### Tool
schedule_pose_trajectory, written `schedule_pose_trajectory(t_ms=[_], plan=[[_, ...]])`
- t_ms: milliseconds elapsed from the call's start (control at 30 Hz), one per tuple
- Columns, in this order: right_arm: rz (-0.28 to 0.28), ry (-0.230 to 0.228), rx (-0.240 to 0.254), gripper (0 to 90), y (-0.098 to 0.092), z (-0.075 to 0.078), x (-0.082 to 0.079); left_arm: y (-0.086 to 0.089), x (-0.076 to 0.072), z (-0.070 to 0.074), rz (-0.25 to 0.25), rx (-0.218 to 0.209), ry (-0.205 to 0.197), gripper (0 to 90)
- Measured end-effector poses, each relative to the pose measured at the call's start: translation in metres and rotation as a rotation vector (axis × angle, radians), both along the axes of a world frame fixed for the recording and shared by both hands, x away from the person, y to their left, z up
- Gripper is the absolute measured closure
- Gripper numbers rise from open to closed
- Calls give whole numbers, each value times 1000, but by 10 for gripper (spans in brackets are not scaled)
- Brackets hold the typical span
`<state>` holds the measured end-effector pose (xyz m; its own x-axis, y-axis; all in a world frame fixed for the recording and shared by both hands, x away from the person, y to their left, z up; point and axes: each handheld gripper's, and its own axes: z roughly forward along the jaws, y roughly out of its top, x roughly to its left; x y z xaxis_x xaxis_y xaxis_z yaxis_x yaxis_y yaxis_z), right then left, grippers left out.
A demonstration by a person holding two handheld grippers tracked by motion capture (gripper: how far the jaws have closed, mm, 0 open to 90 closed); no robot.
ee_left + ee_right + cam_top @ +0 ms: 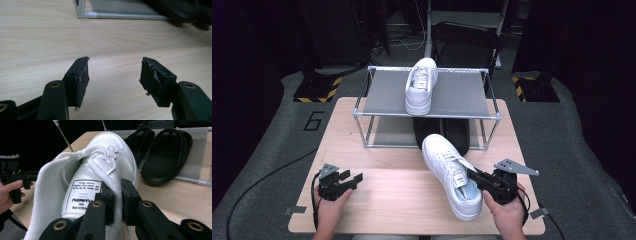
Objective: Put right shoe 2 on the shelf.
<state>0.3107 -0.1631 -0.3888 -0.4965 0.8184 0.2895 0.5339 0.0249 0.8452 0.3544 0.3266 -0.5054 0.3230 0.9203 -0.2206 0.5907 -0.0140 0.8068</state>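
White sneaker (451,175) sits pinched at its collar by the right gripper (479,178), toe pointing away toward the rack (377,111); the left gripper (354,179), jaws spread and empty, waits well apart.

The right gripper (475,176) clamps the side of a white sneaker (451,175) on the table (382,195) — the left gripper (354,178) rests empty, jaws apart.

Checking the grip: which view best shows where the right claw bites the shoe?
The right gripper view: the right claw is shut on the side of the shoe, beside the tongue, seen close. The high view shows the whole shoe with the claw at its opening, too small for detail. The left gripper view gives nothing of the shoe.
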Motion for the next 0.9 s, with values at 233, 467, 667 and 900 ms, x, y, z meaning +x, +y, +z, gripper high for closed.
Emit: schedule_pose_trajectory(t_ms=[233, 467, 667, 900], plan=[[-1, 1, 20, 820, -5, 2, -1, -2, 0, 0, 15, -23, -10, 394], [-17, -4, 20, 820, -10, 10, -2, -1, 0, 0, 12, -28, -4, 394], [-33, -3, 26, 820, -17, 22, -1, -2, 0, -1, 12, -26, -6, 394], [-41, -14, 32, 820, -22, 36, 2, -1, -1, 0, 1, -18, 7, 394]])
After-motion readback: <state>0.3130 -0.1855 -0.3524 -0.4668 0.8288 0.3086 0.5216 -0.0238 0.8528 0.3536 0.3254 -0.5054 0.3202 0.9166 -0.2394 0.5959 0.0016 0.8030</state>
